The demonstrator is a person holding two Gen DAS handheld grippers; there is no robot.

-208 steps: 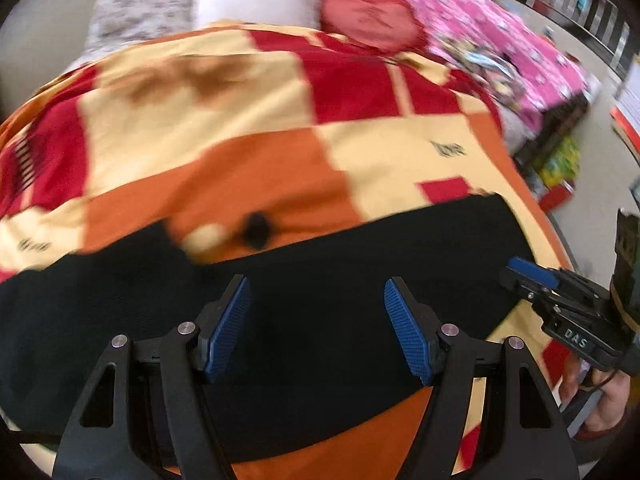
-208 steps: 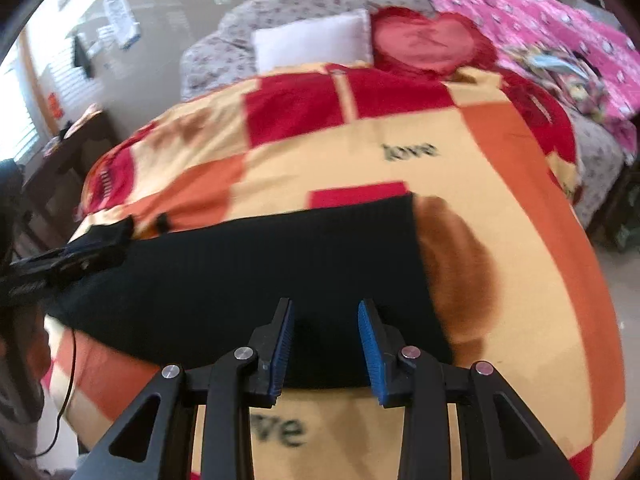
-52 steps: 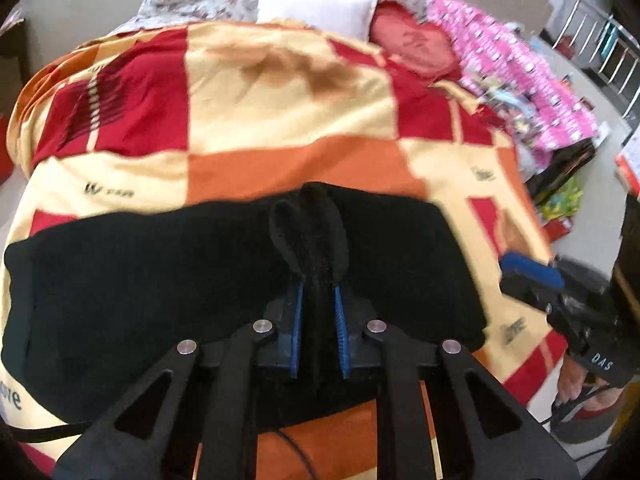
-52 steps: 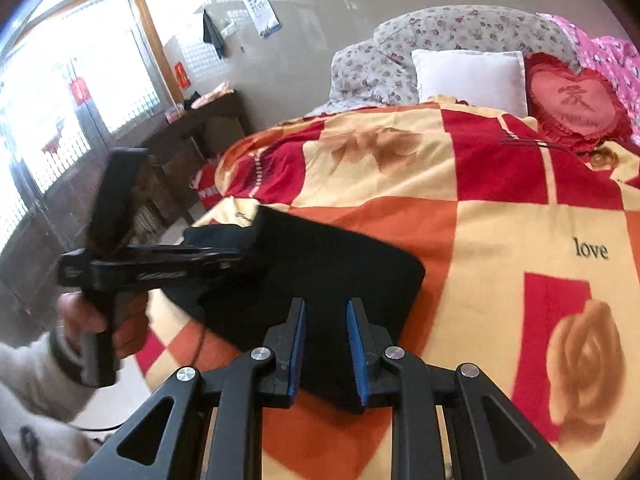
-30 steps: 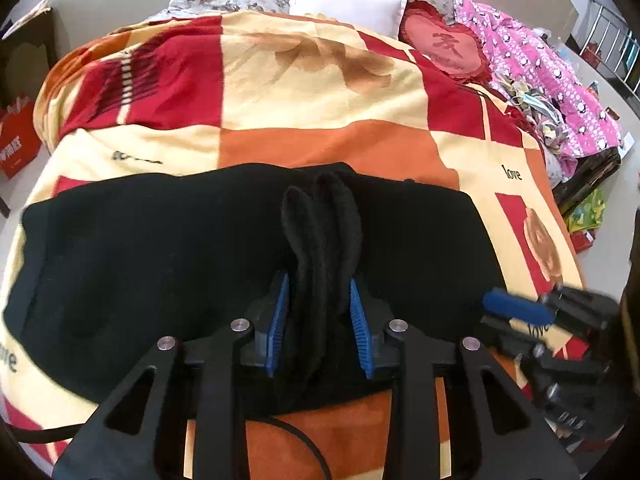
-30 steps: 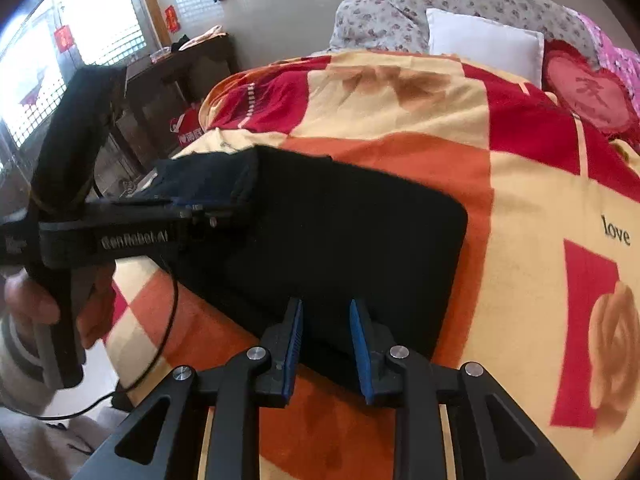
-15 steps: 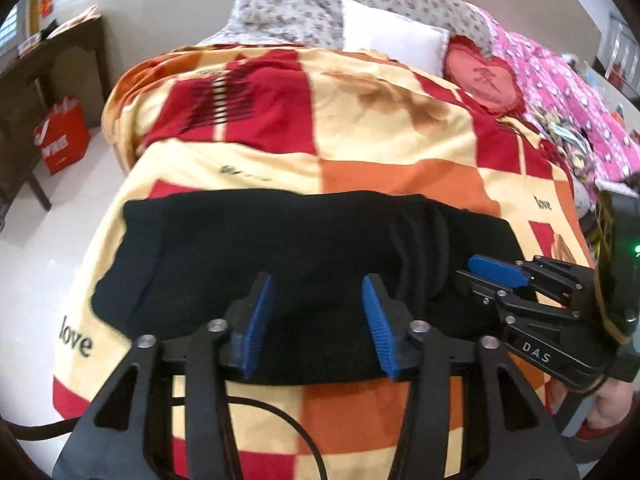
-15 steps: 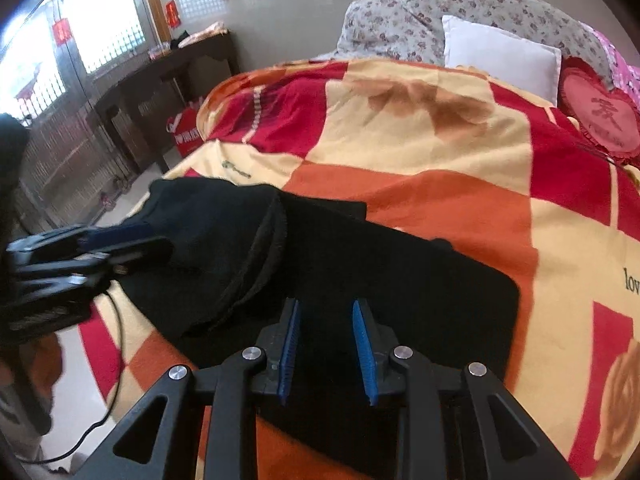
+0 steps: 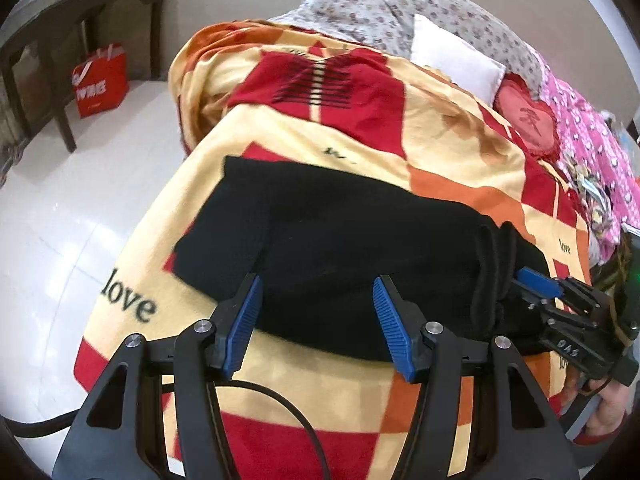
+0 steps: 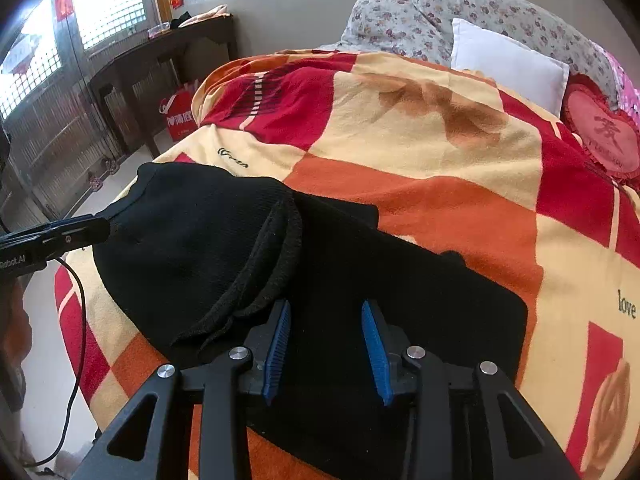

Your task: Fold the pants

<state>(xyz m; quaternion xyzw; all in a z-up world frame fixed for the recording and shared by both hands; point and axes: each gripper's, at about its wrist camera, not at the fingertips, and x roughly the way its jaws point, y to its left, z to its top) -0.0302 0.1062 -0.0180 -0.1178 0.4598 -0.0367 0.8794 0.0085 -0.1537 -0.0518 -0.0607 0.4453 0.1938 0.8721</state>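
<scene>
The black pants lie folded over on the patterned blanket near the bed's front edge. In the right wrist view the pants show an upper layer laid over the lower one, its cuff edge running through the middle. My left gripper is open and empty just above the pants' near edge. My right gripper is open and empty over the lower layer. The right gripper also shows in the left wrist view, at the pants' right end. The left gripper shows in the right wrist view at the pants' left end.
A white pillow and a red heart cushion lie at the bed's head. A pink quilt lies at the right. A dark wooden table and a red bag stand on the white floor to the left.
Both grippers have let go of the pants and opened wider. The left gripper has drawn back and to the left. The folded-over layer now rests on the lower one.
</scene>
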